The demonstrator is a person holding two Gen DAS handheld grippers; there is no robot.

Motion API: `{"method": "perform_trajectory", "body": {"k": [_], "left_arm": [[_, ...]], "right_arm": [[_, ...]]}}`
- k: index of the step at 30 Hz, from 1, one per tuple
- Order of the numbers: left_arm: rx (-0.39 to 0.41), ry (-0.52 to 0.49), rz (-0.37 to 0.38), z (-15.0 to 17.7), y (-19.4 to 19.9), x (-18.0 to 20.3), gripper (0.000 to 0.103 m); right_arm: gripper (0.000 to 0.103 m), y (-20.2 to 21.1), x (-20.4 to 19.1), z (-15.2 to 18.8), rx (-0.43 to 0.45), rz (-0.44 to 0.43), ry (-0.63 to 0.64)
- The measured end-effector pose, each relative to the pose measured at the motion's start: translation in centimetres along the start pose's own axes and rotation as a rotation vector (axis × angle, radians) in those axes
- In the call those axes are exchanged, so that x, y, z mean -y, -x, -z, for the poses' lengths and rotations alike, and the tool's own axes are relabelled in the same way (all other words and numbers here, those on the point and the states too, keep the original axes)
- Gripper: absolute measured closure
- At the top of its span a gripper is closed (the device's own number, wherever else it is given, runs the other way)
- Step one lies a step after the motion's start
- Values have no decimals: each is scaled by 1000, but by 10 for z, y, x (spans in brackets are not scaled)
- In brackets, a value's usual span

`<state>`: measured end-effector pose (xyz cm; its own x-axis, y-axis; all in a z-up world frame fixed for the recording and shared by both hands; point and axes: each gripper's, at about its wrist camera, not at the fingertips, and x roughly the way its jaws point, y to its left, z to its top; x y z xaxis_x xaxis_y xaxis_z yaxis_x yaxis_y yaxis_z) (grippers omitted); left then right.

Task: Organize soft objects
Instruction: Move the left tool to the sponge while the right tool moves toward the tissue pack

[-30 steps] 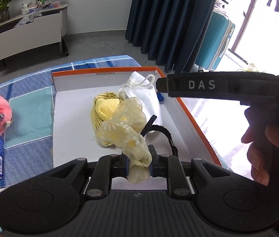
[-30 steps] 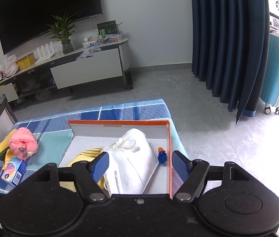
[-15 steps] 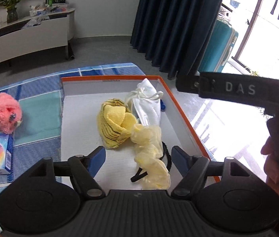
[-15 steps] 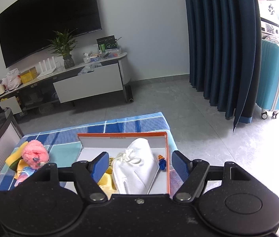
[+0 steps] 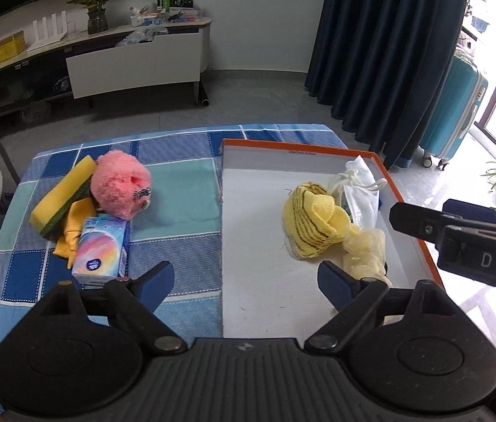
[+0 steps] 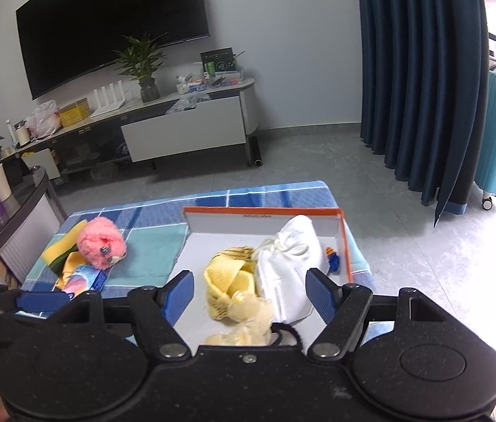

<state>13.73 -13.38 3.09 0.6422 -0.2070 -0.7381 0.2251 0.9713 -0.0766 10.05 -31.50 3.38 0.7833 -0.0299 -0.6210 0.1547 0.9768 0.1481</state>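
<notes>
Your left gripper (image 5: 244, 279) and right gripper (image 6: 249, 290) are both spread, holding nothing, above the orange-rimmed box (image 5: 413, 204).

Home living room: wall television (image 6: 107, 24), media console (image 6: 184, 126), curtains (image 6: 420, 81).

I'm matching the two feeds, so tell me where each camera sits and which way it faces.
Left wrist: behind the open left gripper, looking down over the blue checked cloth and orange-edged box; the right gripper shows.
Right wrist: behind the open right gripper, facing the box and TV wall.
Shared: box, pink plush, white mask.
</notes>
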Motion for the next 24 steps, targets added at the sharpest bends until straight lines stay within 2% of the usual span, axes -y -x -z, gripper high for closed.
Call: {"method": "perform_trajectory", "body": {"k": [17,24], "left_arm": [[15,104,-97,13,28,-61,11],[23,133,-111,16,35,-78,11]], "right_arm": [[20,-6,-55,8,-43,-88,65],[20,-10,-76,9,-54,-114,102]]}}
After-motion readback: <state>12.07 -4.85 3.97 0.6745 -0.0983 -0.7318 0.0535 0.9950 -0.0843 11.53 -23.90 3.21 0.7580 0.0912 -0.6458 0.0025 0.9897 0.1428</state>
